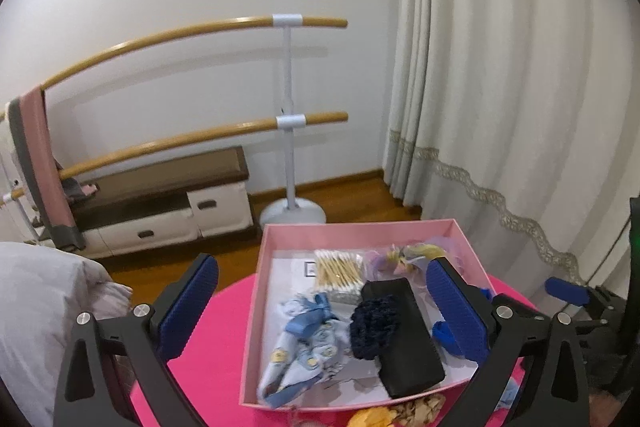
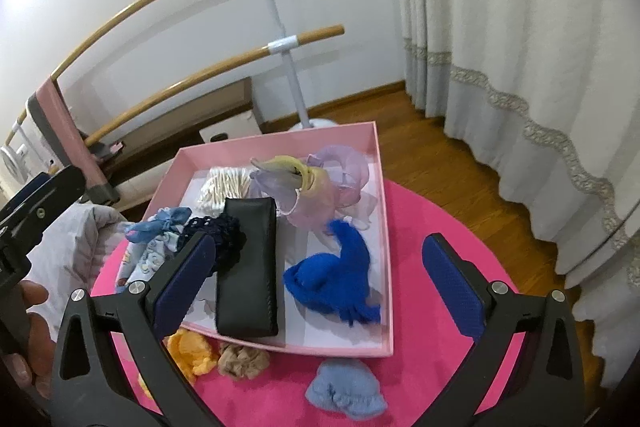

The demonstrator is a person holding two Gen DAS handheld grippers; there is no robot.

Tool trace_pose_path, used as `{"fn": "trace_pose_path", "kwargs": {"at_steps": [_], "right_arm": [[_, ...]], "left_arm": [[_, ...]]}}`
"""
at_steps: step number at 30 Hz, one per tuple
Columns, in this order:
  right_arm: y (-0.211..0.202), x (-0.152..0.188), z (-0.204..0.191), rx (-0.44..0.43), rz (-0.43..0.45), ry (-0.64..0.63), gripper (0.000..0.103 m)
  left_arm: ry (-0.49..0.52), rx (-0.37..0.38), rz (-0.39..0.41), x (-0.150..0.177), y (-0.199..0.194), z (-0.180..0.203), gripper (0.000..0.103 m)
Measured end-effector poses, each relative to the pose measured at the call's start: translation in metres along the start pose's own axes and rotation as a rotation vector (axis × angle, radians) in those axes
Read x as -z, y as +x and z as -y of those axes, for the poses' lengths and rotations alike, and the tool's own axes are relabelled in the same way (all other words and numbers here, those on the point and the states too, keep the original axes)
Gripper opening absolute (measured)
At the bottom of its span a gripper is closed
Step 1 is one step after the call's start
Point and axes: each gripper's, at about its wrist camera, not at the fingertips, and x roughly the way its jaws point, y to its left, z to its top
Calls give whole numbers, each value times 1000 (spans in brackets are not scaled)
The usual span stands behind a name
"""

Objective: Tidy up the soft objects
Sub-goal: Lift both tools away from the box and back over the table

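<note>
An open pink box (image 2: 385,227) stands on a round pink table (image 2: 424,223). Inside it lie a black case (image 2: 248,267), a royal blue knitted piece (image 2: 336,283), a navy scrunchie (image 1: 374,323), a light blue bow cloth (image 1: 304,347), cotton swabs (image 1: 338,273) and lilac organza scrunchies (image 2: 320,183). In front of the box, on the table, rest a light blue knitted cap (image 2: 346,391), an orange scrunchie (image 2: 190,349) and a beige one (image 2: 242,359). My left gripper (image 1: 320,265) hovers open over the box, holding nothing. My right gripper (image 2: 320,241) is open above the blue knitted piece, apart from it.
A ballet barre stand (image 1: 288,115) and a low bench with drawers (image 1: 168,203) stand by the white wall. White curtains (image 1: 500,107) hang at the right. Grey bedding (image 1: 44,315) lies left of the table. The floor is wood (image 2: 432,147).
</note>
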Motion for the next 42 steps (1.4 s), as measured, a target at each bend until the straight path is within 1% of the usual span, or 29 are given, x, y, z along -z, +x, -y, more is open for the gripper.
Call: {"fn": "trace_pose_path", "kwargs": {"at_steps": [1, 6, 12, 18, 22, 25, 30, 37, 42], "right_arm": [[-8, 2, -2, -1, 14, 2, 103], [-43, 7, -15, 11, 79, 8, 103], [-97, 28, -37, 22, 174, -6, 103], [-139, 55, -49, 30, 233, -11, 103], [-164, 74, -56, 47, 261, -17, 103], [-181, 87, -58, 52, 280, -17, 103], [-203, 106, -64, 59, 305, -19, 103], [-216, 133, -66, 68, 304, -6, 103], [-220, 146, -66, 75, 300, -4, 103]], "left_arm": [[5, -10, 15, 2, -7, -1, 103], [16, -36, 52, 38, -57, -12, 103], [22, -48, 87, 69, -101, -21, 103], [13, -40, 88, 105, -148, -31, 103], [16, -39, 88, 121, -179, -34, 103], [22, -38, 83, 131, -198, -35, 103], [24, -27, 74, 133, -227, -36, 103], [34, -42, 76, 144, -260, -31, 103], [22, -40, 55, 154, -272, -31, 103]]}}
